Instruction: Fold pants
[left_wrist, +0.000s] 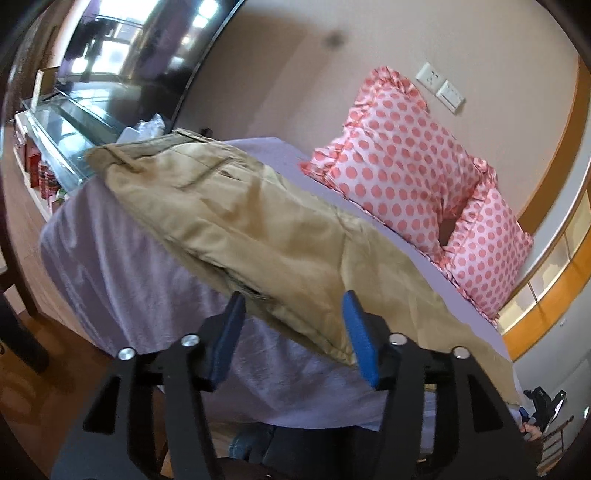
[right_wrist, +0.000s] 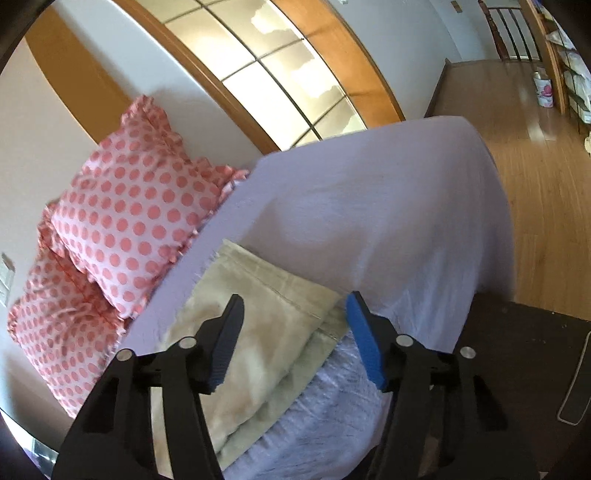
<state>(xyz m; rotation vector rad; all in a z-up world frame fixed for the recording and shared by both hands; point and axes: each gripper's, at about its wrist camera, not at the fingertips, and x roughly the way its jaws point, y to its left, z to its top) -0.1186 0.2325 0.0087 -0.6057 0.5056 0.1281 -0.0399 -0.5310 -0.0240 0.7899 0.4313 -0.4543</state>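
Observation:
Tan pants (left_wrist: 236, 218) lie flat along a bed covered with a lilac sheet (left_wrist: 122, 266). The waistband end is far from me in the left wrist view. My left gripper (left_wrist: 293, 314) is open, its blue pads either side of the near edge of the pants, holding nothing. In the right wrist view the leg cuffs (right_wrist: 266, 295) lie one on the other on the sheet (right_wrist: 369, 206). My right gripper (right_wrist: 295, 314) is open just above the cuffs and empty.
Two pink polka-dot pillows (left_wrist: 399, 166) lean against the wall at the bed's far side, also in the right wrist view (right_wrist: 133, 210). A glass-topped cabinet (left_wrist: 62, 129) stands past the waistband end. Wooden floor (right_wrist: 535, 177) lies beyond the bed's end.

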